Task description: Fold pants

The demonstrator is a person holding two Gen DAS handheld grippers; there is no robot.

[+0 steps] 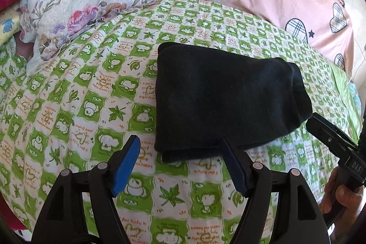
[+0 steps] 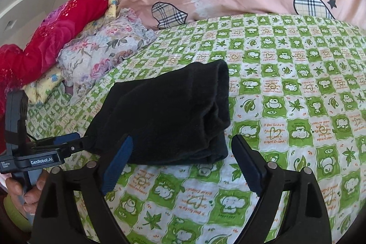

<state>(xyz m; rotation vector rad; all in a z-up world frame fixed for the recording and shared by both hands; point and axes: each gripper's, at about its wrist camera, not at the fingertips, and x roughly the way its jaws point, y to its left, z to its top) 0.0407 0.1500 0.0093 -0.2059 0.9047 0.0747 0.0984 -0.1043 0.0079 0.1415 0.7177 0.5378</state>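
Black pants [image 1: 226, 102] lie as a compact folded bundle on the green-checked bed sheet [image 1: 96, 88]; left gripper [image 1: 180, 152] and right gripper [image 2: 183, 152] fingers apart, holding nothing — folding looks essentially finished.

Left gripper [image 1: 180, 152] jaws spread wide, right gripper [image 2: 183, 150] likewise, both empty

you get bright, soft daylight, sharp centres, strong fisheye bending with dark corners, the black pants [image 1: 228, 97] losing fold detail, faint shadows beneath them
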